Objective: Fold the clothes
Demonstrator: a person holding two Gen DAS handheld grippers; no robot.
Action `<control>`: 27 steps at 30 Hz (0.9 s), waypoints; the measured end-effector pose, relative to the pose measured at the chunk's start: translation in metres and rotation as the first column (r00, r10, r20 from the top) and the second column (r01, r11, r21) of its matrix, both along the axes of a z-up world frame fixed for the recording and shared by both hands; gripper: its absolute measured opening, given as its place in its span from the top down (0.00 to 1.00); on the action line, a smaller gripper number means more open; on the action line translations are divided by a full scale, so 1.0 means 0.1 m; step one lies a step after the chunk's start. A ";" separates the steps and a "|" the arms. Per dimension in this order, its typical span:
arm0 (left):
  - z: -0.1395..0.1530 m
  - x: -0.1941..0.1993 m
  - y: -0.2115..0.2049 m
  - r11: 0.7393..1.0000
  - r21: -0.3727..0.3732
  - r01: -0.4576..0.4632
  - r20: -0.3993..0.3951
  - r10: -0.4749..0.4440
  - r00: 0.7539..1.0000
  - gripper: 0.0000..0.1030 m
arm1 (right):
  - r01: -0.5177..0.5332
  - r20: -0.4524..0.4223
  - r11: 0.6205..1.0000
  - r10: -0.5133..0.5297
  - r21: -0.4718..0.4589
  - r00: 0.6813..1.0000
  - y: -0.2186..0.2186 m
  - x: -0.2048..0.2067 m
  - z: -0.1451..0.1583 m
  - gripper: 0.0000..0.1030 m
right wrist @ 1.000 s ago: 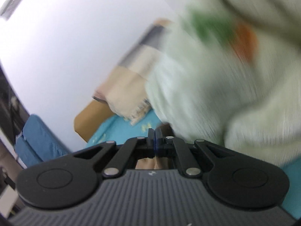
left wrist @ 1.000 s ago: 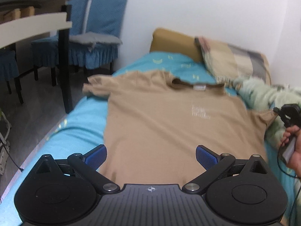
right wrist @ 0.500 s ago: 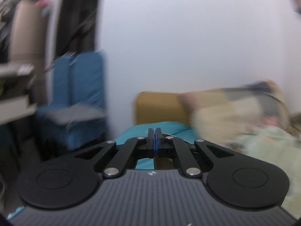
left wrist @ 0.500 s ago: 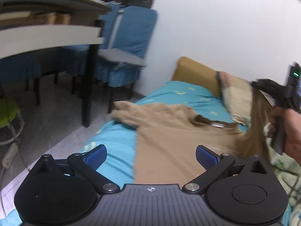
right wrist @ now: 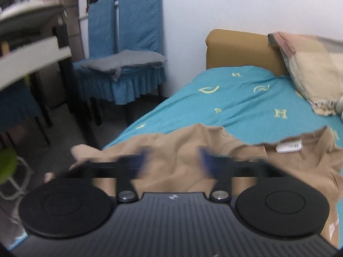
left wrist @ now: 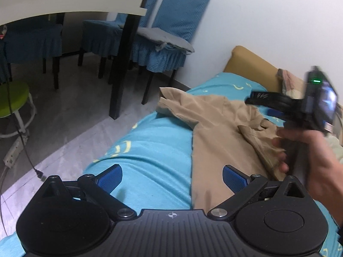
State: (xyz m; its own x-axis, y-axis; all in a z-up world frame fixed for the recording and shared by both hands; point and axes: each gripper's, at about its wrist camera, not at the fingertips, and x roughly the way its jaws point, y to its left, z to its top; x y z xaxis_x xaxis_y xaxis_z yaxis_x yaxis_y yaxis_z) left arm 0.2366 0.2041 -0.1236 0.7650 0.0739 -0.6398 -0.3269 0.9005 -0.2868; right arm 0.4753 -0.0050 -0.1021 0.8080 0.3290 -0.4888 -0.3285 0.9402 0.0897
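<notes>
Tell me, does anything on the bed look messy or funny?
Yes. The tan cotton T-shirt lies rumpled on the turquoise patterned bedsheet: one side is folded over unevenly, and the other sleeve dangles off the bed's edge.

Blue-covered chairs (right wrist: 126,49), patterned pillow (right wrist: 310,68), green stool (left wrist: 12,98).

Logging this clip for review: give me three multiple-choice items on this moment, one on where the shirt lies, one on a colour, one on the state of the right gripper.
1. Where does the tan T-shirt lie?
A. on the teal bedsheet
B. on a chair
C. on the floor

2. What colour is the stool seat beside the bed?
A. red
B. lime green
C. white

3. How does the right gripper stand?
A. shut on the shirt
B. shut on nothing
C. open

Key: 1 A, the shirt is spread over the sheet. 2 B, its seat shows green at the left edge. 3 C, its blue pads stand apart above the cloth.
</notes>
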 end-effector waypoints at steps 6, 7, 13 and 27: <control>0.07 -0.06 -0.18 0.998 0.003 0.055 0.014 -0.055 0.998 0.03 | 0.032 0.026 0.997 -0.035 0.077 0.999 -0.57 -1.00 0.41 0.12; 0.10 -0.10 -0.23 0.997 0.004 0.071 0.021 -0.071 0.997 0.04 | 0.043 0.025 0.996 -0.046 0.082 0.999 -0.68 -1.22 0.48 0.12; 0.32 -0.38 -0.52 0.987 0.025 0.161 0.062 -0.162 0.985 0.06 | 0.159 -0.003 0.985 -0.159 0.073 0.987 -1.29 -2.71 0.71 0.12; 0.54 -1.01 -1.32 0.898 0.146 0.415 0.012 -0.421 0.907 0.27 | 0.422 -0.073 0.848 -0.423 0.320 0.903 -2.69 -4.02 0.81 0.12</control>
State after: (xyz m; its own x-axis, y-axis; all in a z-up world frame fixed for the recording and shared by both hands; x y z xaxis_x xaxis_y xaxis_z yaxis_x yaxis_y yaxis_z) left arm 0.1358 0.0726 -0.0699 0.7708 -0.1741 -0.6129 0.0982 0.9829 -0.1557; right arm 0.0732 -0.2737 -0.0215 0.9049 0.0938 -0.4152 0.0937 0.9075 0.4094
